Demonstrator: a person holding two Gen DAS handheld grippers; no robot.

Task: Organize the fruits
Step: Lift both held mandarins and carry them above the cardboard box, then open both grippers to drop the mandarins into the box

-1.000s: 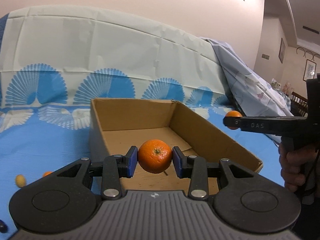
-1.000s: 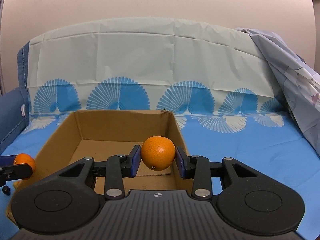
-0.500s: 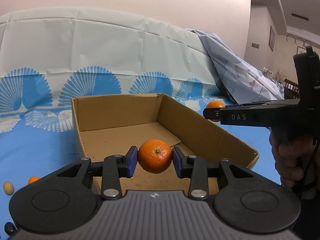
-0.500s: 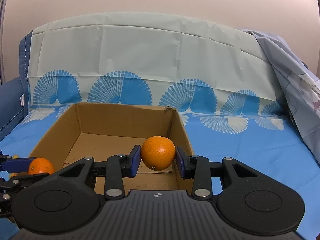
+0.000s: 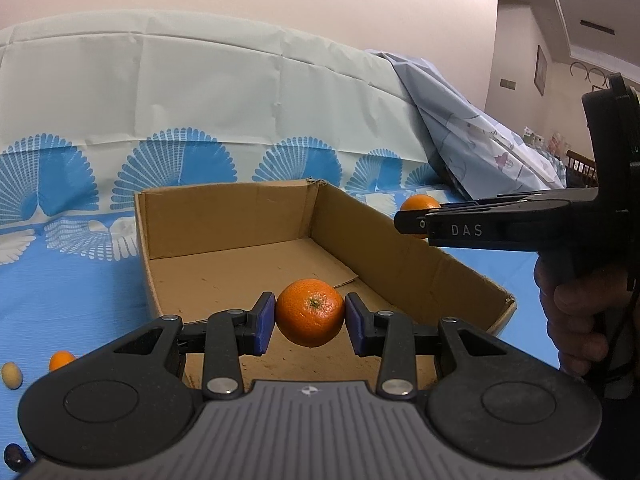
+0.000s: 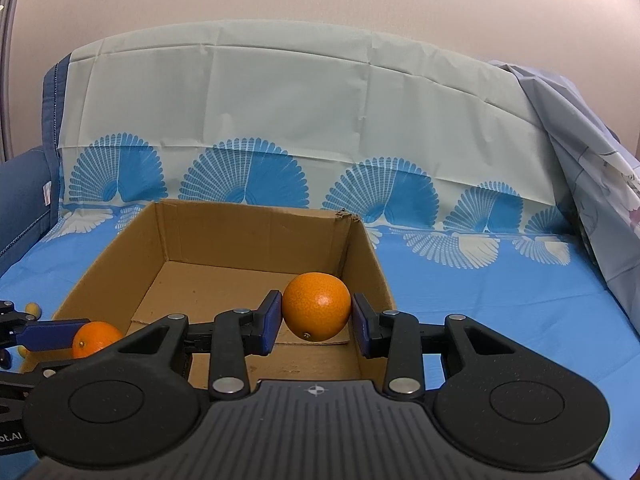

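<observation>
An open cardboard box (image 5: 404, 256) (image 6: 368, 256) lies on a blue patterned cloth, and nothing rests on its floor. My left gripper (image 5: 310, 322) is shut on an orange (image 5: 310, 312), held above the box's near end. My right gripper (image 6: 316, 316) is shut on a second orange (image 6: 317, 306), above the box's near right corner. In the left wrist view the right gripper (image 5: 412, 220) reaches in from the right over the box wall, its orange (image 5: 418, 204) partly hidden. The right wrist view catches the left gripper's blue pad with its orange (image 6: 94, 338) at lower left.
A small orange fruit (image 5: 61, 360), a pale oval fruit (image 5: 12, 375) and a dark fruit (image 5: 14, 456) lie on the cloth left of the box. A cloth-covered backrest rises behind. A person's hand (image 5: 576, 320) holds the right gripper's handle.
The left gripper with its orange has moved in over the box's near end, and the box now sits more central in its view. The right gripper has barely shifted.
</observation>
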